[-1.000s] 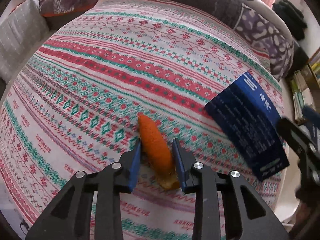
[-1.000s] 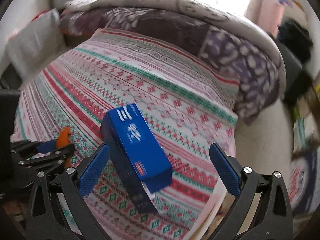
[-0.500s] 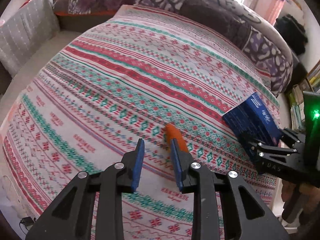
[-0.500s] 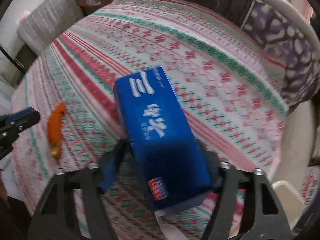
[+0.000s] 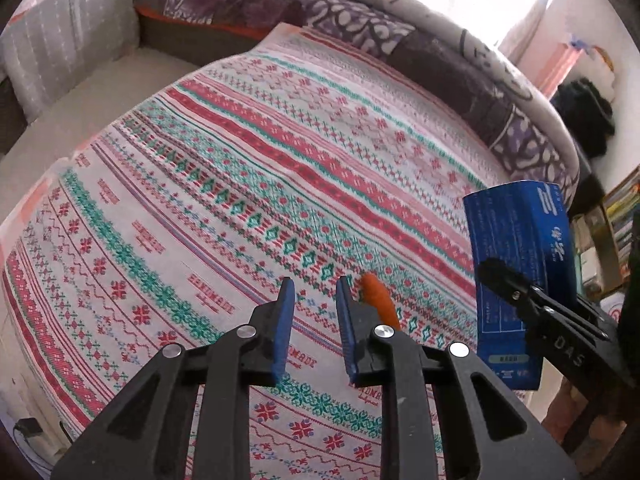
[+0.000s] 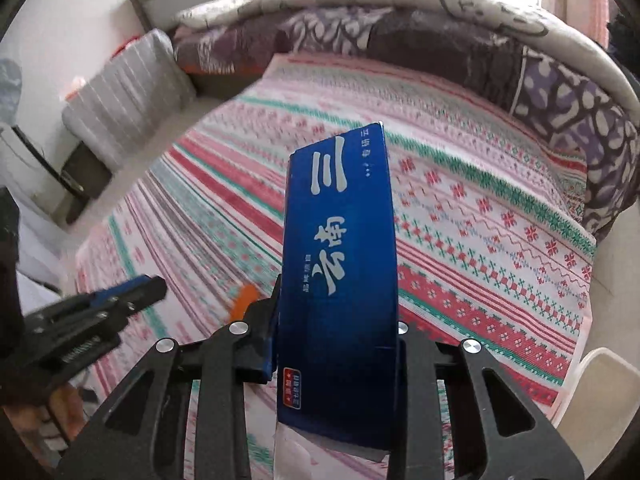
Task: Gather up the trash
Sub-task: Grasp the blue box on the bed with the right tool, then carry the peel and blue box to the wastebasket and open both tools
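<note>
— Two bits of trash in sight: blue box point(image 6: 338, 280) and orange peel point(image 5: 378, 298). How far along?

— Halfway, at a guess. Box clamped in right gripper point(image 6: 336, 344), raised off the bed point(image 6: 480, 208), jaws pressed to both its sides. Peel not yet picked up, lying on the patterned cover.

— And left gripper point(image 5: 314, 326)?

— Jaws parted by a narrow gap, nothing between them. Hovering above the cover, peel just to the right of the right jaw, partly hidden behind it.

— Left to do, then?

— Probably shifting right over the peel, closing on it, then carrying both away. No bin visible in either view.

— Differences between views?

— Left wrist view: side of the box with fine print, right gripper clamping it from the edge, empty gap of the left jaws. Right wrist view: box front with large white characters, only a blurred orange sliver of peel beside the left finger, and left gripper seen from the side, low at left.
</note>
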Available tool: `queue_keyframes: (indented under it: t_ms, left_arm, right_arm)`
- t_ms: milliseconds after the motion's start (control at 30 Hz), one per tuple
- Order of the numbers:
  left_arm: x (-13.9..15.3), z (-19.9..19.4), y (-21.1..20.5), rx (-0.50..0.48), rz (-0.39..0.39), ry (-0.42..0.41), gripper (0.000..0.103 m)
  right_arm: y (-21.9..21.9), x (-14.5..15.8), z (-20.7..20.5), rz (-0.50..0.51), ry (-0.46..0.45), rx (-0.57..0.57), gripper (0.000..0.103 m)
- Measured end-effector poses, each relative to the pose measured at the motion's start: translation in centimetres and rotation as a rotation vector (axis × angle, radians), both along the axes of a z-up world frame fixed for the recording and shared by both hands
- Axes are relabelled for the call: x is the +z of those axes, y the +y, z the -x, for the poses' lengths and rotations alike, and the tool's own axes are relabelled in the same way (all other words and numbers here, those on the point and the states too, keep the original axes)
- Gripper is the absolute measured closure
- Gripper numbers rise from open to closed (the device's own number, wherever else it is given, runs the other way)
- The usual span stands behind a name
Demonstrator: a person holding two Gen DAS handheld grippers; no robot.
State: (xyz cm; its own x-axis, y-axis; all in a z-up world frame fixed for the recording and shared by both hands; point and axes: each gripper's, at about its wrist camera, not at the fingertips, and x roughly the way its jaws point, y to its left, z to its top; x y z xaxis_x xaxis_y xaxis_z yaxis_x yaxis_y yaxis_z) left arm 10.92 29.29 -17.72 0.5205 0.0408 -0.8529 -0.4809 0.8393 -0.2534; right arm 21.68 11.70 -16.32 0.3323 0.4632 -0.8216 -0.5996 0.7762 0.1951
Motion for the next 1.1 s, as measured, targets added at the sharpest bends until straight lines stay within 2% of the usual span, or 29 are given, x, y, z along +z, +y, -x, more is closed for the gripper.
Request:
queue_keyframes:
  t_ms: [67,200,233,300,467,633,700,767,833,900,967,1100]
  left_arm:
    - [0.5,0.2,0.3,0.001,0.013,-0.019,0.081]
    - [0.0,-0.4,0.1,-0.02,0.043,0.008,0.08]
    - [-0.4,-0.6,-0.1,-0.017,0.067,0.019,0.077]
    - [-1.5,-1.4,-0.9,-0.021,0.099,0.05,0.063]
    - [-3.3,-3.5,-3.5,-0.029,0.117,0.104,0.05]
    - [-5.3,-4.6,-5.5,-0.012,0.033,0.198,0.045]
    - [-5.4,-4.8,-6.0,-0.013,0.002,0.201,0.043]
    - [-5.5,-5.0,-6.3,-0.019,-0.015,0.2,0.043]
    - [-5.5,-4.8,-6.4,-0.026,-0.034,0.196,0.049]
    - [-5.4,-4.4,-6.2,-0.022,-0.052,0.195,0.069]
    - [-5.4,-3.9,-5.2,-0.007,-0.022,0.184,0.076]
    - [-4.9,-2.2,-2.1,0.065,0.063,0.125,0.079]
  right_arm:
    - [-0.1,1.0,0.4,-0.023,-0.015,-0.022,0.074]
    - [-1.2,2.6,0.8,-0.069,-0.028,-0.087,0.074]
    - [-1.4,2.9,0.9,-0.071,-0.044,-0.105,0.074]
    - [-2.1,3.2,0.9,-0.068,-0.069,-0.133,0.074]
    - [-4.6,3.3,-0.3,-0.034,-0.084,-0.213,0.074]
    - [-7.0,3.2,-1.4,-0.019,-0.068,-0.269,0.074]
    - [-7.4,3.3,-1.5,-0.005,-0.079,-0.276,0.074]
    - [-7.5,3.3,-1.4,-0.007,-0.081,-0.275,0.074]
    - [-7.6,3.5,-1.3,-0.014,-0.078,-0.274,0.074]
    - [-7.5,3.5,-1.2,-0.021,-0.073,-0.27,0.074]
    - [-7.2,3.5,-1.0,-0.027,-0.066,-0.263,0.074]
    - [-6.2,3.4,-0.3,-0.03,-0.067,-0.24,0.074]
